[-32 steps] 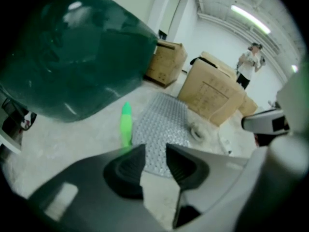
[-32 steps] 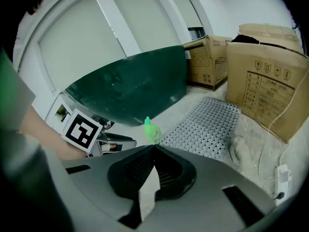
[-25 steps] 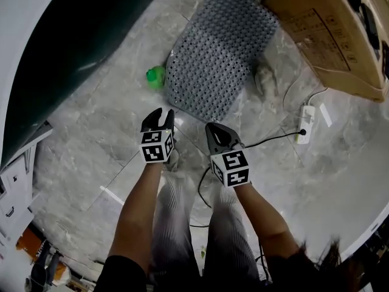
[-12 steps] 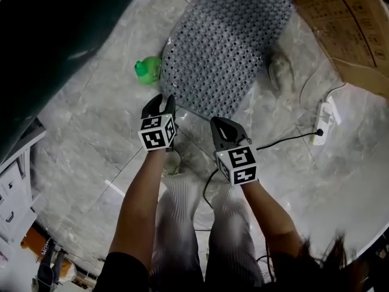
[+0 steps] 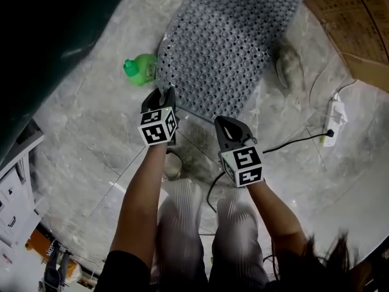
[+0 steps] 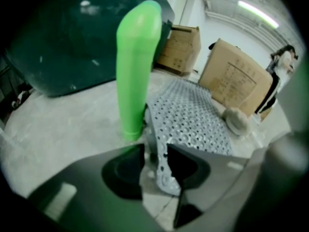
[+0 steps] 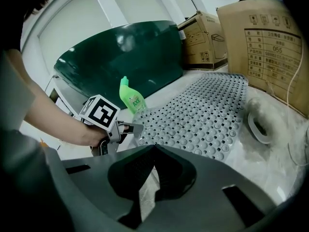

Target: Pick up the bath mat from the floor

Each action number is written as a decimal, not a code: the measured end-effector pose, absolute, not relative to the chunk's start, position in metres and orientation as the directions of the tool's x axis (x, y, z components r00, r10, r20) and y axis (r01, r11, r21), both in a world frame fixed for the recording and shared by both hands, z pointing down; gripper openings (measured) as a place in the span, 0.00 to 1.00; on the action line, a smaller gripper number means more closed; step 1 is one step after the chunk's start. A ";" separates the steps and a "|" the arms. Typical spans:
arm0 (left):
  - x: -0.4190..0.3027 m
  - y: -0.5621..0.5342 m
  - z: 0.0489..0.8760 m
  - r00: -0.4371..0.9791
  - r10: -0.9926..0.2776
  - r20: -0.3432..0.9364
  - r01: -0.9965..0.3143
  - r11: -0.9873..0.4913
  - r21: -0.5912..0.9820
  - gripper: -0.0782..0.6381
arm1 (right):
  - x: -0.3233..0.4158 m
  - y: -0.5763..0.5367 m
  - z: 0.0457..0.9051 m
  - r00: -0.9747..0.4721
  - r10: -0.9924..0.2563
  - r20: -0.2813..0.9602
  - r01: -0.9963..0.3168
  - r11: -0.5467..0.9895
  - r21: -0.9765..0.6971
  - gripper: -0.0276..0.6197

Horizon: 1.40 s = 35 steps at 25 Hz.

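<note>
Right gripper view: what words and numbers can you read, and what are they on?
"AXE": on the label of the green bottle.
"055": on the side of the big cardboard box.
The other print on that box, and on the smaller box behind it, is too small to read.

L hand-held gripper (image 5: pixel 161 93) at bath mat (image 5: pixel 225 41) corner; R hand-held gripper (image 5: pixel 220 122) just short; green bottle (image 5: pixel 140 69) beside mat.

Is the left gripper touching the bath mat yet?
Touching. The left gripper view shows the bath mat's near corner pinched between the jaws of the left gripper.
</note>
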<state>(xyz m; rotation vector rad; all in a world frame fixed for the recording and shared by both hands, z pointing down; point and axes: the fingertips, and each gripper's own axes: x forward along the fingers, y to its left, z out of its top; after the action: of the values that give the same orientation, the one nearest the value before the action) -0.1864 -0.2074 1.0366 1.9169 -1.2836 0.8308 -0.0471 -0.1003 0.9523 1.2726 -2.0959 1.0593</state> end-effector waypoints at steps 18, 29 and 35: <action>-0.177 -0.231 1.049 0.323 -0.523 0.789 -0.939 -0.279 0.199 0.15 | -0.031 -0.093 0.965 -0.443 -0.537 0.718 -0.896 0.233 -0.379 0.04; -0.146 -0.228 0.984 0.365 -0.511 0.778 -0.911 -0.370 0.184 0.14 | -0.007 -0.084 0.916 -0.376 -0.549 0.747 -0.924 0.162 -0.346 0.04; -0.117 -0.229 0.931 0.408 -0.494 0.768 -0.861 -0.487 0.145 0.14 | -0.005 -0.084 0.868 -0.352 -0.553 0.755 -0.933 0.142 -0.330 0.04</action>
<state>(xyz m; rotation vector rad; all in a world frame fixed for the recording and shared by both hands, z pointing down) -0.1167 -0.2289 0.9305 2.1358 -1.1488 0.9074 -0.0045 -0.0841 0.8676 1.4196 -1.9672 1.0994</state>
